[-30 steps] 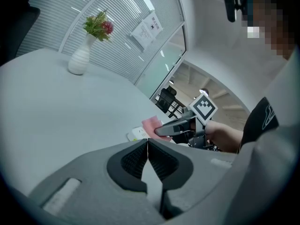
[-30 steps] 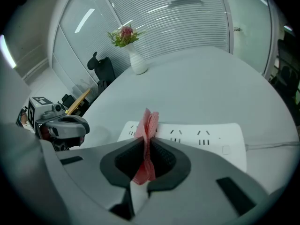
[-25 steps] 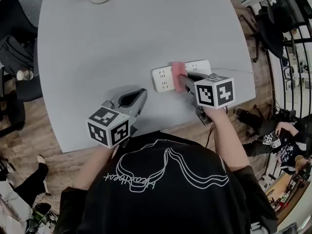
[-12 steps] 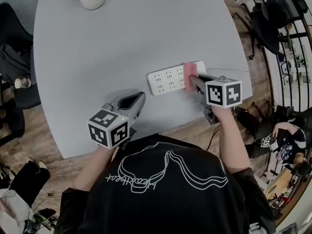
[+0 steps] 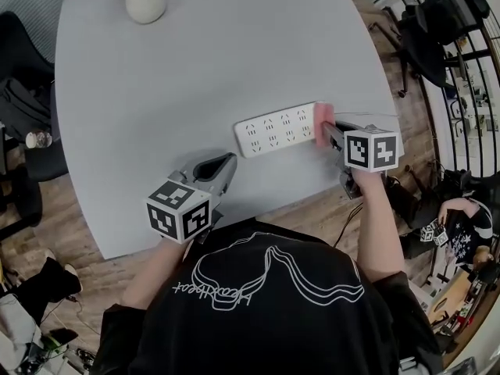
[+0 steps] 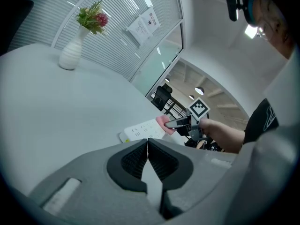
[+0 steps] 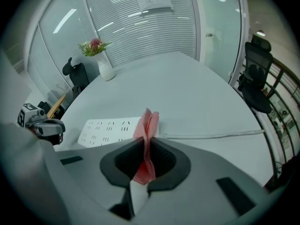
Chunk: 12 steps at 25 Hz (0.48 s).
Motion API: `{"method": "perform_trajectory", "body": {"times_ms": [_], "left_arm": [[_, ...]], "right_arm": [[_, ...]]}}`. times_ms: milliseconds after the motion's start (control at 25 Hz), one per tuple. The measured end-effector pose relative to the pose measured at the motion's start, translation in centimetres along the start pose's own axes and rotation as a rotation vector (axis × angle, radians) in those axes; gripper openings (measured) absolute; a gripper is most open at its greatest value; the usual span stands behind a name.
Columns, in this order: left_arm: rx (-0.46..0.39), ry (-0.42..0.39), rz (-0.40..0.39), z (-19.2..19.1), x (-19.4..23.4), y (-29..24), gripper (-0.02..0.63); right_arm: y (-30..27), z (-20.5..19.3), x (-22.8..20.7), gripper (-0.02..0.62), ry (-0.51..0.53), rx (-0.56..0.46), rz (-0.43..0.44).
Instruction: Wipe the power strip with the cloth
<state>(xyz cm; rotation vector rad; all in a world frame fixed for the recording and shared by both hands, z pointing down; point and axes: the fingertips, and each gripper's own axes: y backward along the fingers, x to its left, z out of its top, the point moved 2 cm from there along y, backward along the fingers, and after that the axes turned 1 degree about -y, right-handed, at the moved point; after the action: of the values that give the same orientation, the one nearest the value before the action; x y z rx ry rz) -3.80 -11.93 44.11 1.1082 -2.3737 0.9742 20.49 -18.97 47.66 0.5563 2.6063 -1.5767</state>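
Observation:
A white power strip lies on the grey table, its cable running off to the right. My right gripper is shut on a folded pink cloth, which rests at the strip's right end. The pink cloth stands pinched between the jaws in the right gripper view. My left gripper hovers near the table's front edge, left of the strip, shut with nothing in it. In the left gripper view the power strip and the pink cloth show ahead.
A white vase with flowers stands at the table's far left. Black chairs sit to the left of the table, and a rack stands to the right. The table's front edge is close to both grippers.
My right gripper has dragged the pink cloth rightward along the power strip, from near its middle to its right end. The left gripper stayed about where it was.

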Motion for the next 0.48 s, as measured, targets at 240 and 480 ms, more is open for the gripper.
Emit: {"method": "perform_trajectory", "body": {"times_ms": [240, 480], "left_arm": [[0.004, 0.008, 0.007, -0.53, 0.16, 0.11, 0.014], [0.001, 0.026, 0.014, -0.95, 0.52, 0.12, 0.014]], "right_arm": [[0.23, 0.29, -1.13, 0.04, -0.011, -0.012, -0.027], [-0.19, 0.15, -1.05, 0.038, 0.029, 0.01, -0.051]]}}
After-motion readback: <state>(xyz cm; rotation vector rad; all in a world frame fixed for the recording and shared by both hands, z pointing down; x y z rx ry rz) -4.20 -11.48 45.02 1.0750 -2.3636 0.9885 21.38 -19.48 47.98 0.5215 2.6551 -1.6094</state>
